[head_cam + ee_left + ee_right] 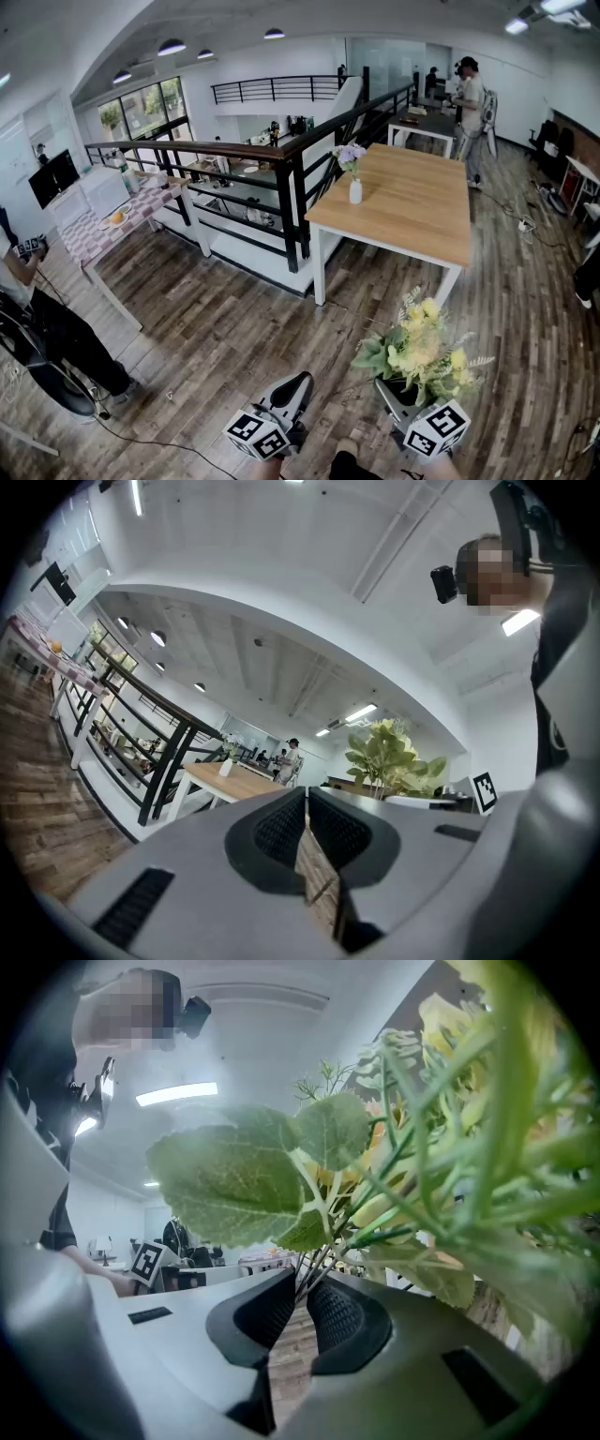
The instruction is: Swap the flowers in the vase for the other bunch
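- Now, your left gripper point(297, 384) has its jaws pressed together with nothing between them, above the brown wooden plank floor point(206, 319).
- Farther off, the small white vase point(355, 191) holding pale purple flowers point(350, 155) stands upright on the light wooden table point(422, 211), near its left edge.
- Your right gripper point(398, 392) is clamped on the stems of the yellow-and-cream bunch of flowers point(419, 352) with green leaves, blooms pointing up.

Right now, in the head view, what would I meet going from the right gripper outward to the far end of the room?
right gripper → yellow bunch held in it → wooden table → white vase with purple flowers on that table → person standing at the back
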Tool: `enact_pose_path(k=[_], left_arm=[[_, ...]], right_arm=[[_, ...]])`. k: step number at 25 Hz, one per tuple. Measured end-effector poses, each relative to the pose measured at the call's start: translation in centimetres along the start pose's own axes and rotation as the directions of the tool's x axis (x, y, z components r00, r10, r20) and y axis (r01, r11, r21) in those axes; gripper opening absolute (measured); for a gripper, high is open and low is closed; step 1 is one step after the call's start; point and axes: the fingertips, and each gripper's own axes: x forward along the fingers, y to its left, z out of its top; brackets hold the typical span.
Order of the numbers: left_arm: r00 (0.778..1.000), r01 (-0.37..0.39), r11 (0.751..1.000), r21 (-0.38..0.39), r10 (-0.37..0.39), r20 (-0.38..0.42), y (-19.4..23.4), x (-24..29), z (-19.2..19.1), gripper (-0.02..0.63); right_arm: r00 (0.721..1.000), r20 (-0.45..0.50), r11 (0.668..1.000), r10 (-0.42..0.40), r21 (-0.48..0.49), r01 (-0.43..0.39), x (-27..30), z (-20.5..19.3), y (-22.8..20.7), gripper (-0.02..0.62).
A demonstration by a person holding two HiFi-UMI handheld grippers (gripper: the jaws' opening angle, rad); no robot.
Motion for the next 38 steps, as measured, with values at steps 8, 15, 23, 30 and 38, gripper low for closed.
enact_pose_path(k=[8,15,23,30,38], left_arm=[[1.000,0.002,1.000,0.006,-0.002,-0.018,2.7,6.5,0.4,0.018],[1.000,0.003,1.000,0.001,-0.003,-0.027,4.5,12.6,0.3,0.018],[1.000,0.020,1.000,0.001,-0.020,-0.008,5.5,18.2,0.6,0.018],[1.000,0.017,1.000,-0.002,-0.017,-0.007,7.1,21.2,0.5,0.018],[0.999,0.048,0.999,0.003,-0.048,-0.022,9.1,25.7,0.8,0.018]], right_arm=[[1.000,0.008,1.000,-0.001,0.009,0.001,3.2,1.5,-6.0,0.058],[1.000,0.017,1.000,-0.014,0.018,0.014,5.1,2.5,-11.7,0.058],[1.000,0.016,1.000,-0.005,-0.005,0.005,6.9,3.6,-16.1,0.058],[1.000,0.011,1.000,-0.001,0.000,0.001,8.7,3.8,-18.6,0.058],[1.000,0.001,1.000,-0.017,0.010,0.017,11.5,3.6,-21.9,0.058]])
